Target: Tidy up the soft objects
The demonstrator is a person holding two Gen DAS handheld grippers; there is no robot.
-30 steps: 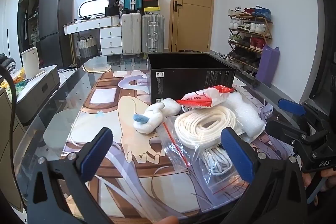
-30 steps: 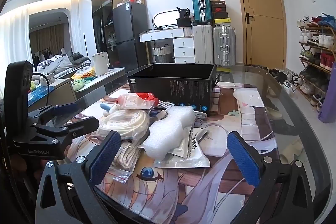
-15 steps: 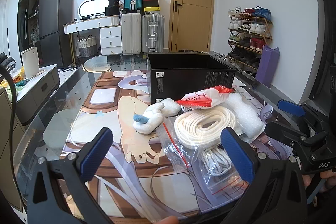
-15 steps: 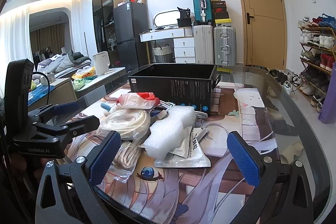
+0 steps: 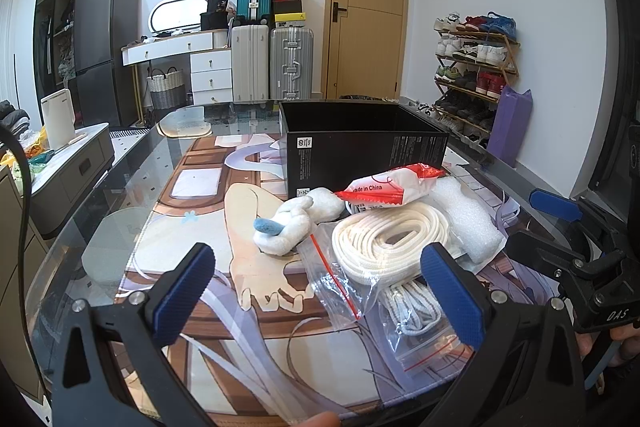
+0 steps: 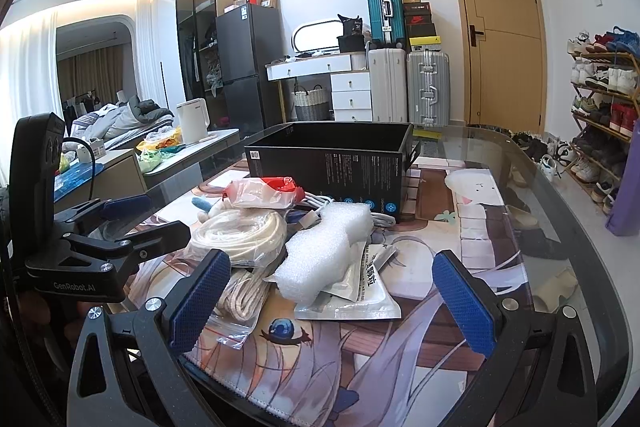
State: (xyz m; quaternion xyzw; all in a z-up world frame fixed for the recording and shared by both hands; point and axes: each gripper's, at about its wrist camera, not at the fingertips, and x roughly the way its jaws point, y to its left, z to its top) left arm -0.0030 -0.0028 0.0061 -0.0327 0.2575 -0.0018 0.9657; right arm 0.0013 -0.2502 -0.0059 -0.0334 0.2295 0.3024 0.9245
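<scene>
A pile of soft things lies on the printed mat before an open black box (image 5: 362,143) (image 6: 332,163). It holds a white plush toy (image 5: 294,223) with a blue part, a coil of white rope (image 5: 390,239) (image 6: 240,233) in a clear bag, a red-and-white packet (image 5: 390,185) (image 6: 264,191), a white foam piece (image 5: 466,217) (image 6: 324,247) and a flat silver pouch (image 6: 360,293). My left gripper (image 5: 318,293) is open and empty, just short of the pile. My right gripper (image 6: 330,301) is open and empty, facing the foam piece.
The glass table (image 6: 560,227) carries the mat. A second zip bag of cord (image 5: 416,311) lies near the front edge. A side counter with a white kettle (image 6: 193,121) stands left. Suitcases (image 5: 272,63), a door and a shoe rack (image 5: 476,67) line the room's far side.
</scene>
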